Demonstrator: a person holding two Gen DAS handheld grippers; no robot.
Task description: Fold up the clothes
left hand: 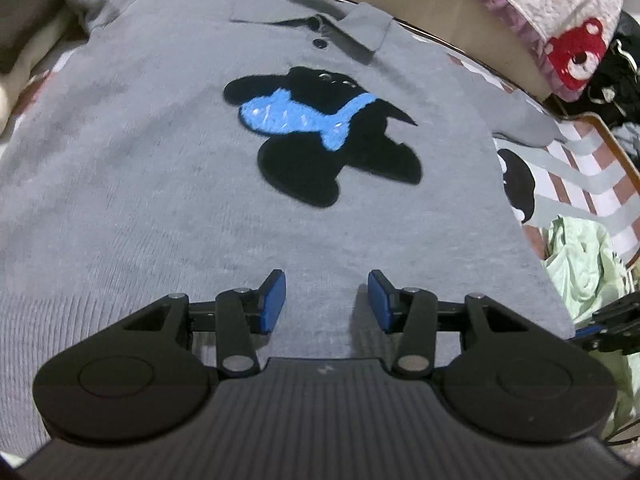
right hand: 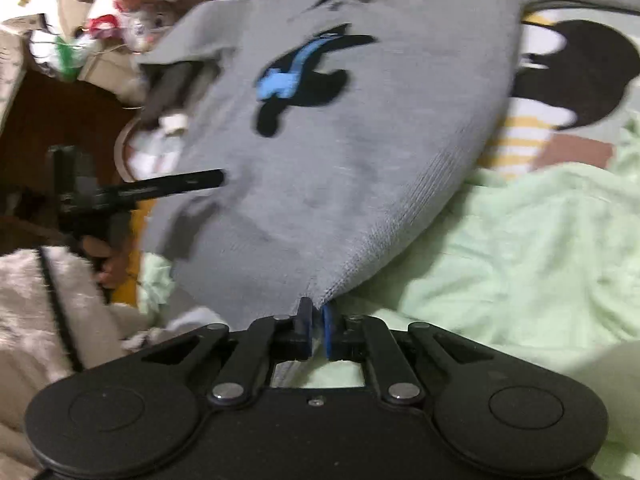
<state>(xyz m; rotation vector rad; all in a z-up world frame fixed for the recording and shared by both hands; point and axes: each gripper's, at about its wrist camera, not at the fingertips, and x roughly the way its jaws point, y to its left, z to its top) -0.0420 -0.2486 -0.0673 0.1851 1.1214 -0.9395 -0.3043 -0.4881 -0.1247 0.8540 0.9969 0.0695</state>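
Grey sweater [right hand: 340,168] hem pinched in right tongs [right hand: 317,320]; left tongs [left hand: 327,300] spread above it.

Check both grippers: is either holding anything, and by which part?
The right gripper is shut on the grey polo shirt, pinching its ribbed bottom hem. The left gripper is open over the shirt, holding nothing.

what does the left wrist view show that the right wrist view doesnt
Only the left wrist view shows the grey knitted polo sweater with its collar and two dark buttons clearly seen, and the left gripper open above the ribbed hem, holding nothing.

Only the right wrist view shows the right gripper shut on the sweater's hem corner, a wide crumpled pale green cloth beside it, and a fluffy beige garment.

Both show the sweater's black and blue animal patch and the cartoon-print bedsheet underneath.
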